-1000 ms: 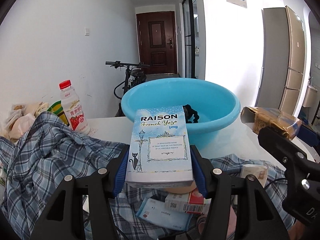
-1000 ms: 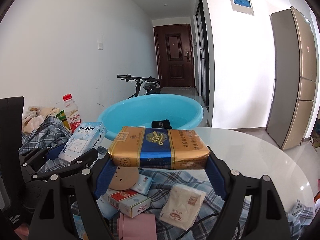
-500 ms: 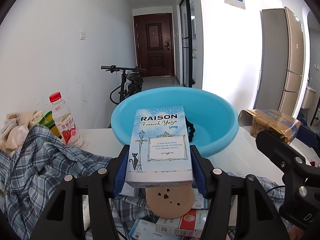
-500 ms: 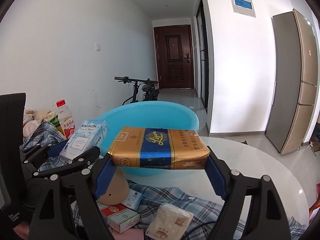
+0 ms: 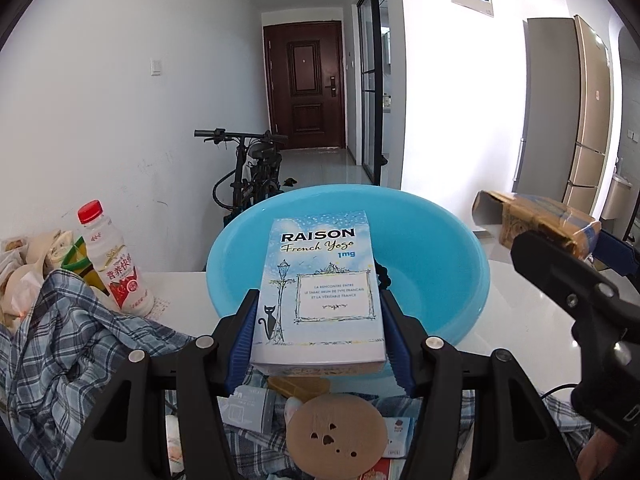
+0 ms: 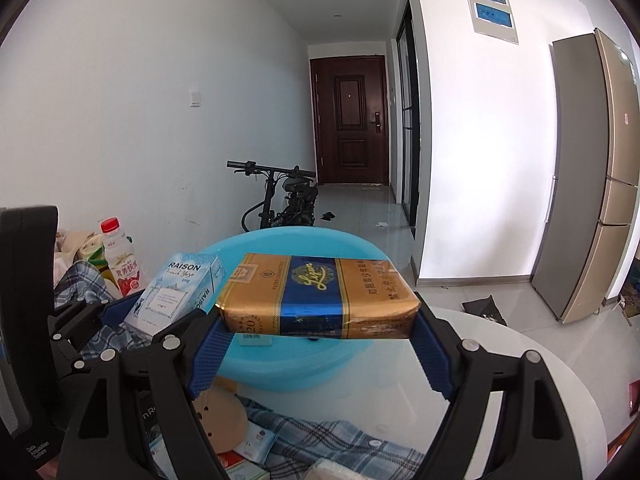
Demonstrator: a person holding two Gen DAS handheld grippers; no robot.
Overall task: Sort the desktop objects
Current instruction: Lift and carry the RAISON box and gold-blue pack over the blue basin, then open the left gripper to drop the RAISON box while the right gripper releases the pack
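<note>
my left claw (image 5: 318, 340) clamps the raison box (image 5: 320, 288); my right claw (image 6: 320, 344) clamps the gold carton (image 6: 318, 296), both before the blue basin (image 5: 436, 248).

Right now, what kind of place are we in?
Most likely a lived-in apartment: a tall fridge, a bicycle parked in a hallway before a brown front door, and a cluttered white table.

The left hand-held gripper (image 5: 318, 336) clamps a Raison box (image 5: 320, 292) before the blue basin (image 5: 440, 248).
</note>
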